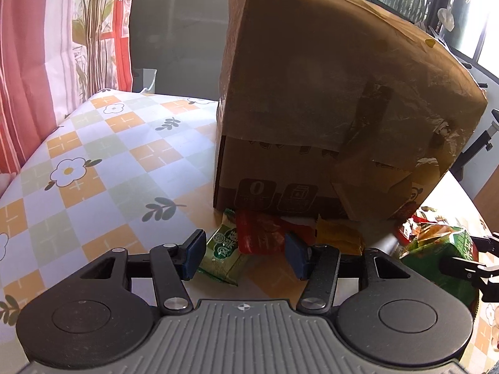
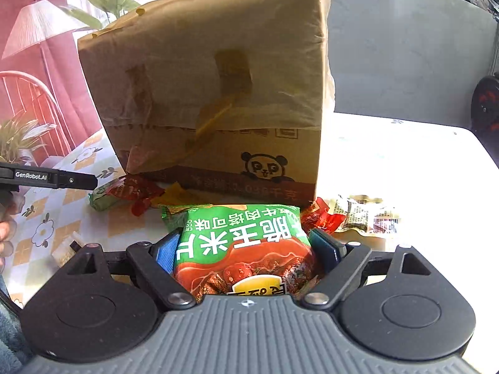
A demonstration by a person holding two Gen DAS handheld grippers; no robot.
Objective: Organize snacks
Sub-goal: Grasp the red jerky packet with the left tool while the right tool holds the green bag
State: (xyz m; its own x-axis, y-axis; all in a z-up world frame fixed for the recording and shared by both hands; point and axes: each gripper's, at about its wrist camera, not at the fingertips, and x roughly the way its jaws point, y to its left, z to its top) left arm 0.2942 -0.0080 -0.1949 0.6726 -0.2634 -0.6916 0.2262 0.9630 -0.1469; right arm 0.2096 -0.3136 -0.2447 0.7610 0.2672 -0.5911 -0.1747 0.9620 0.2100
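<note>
Right hand-held gripper point(image 2: 246, 249), straddling chip bag point(image 2: 243, 249) (green)

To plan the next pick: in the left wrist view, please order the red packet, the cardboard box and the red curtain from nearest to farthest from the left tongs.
1. Red packet, between the tips.
2. Cardboard box, just behind.
3. Red curtain, far left.

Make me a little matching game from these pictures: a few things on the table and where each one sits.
Things:
1. big green chip bag
2. cardboard box
3. small light-green packet
4. red packet

Places:
A. standing behind the snacks
B. between the right gripper's pads
C. lying partly on the light-green packet
D. by the left gripper's left pad

Pairs: 1-B, 2-A, 3-D, 4-C
</note>
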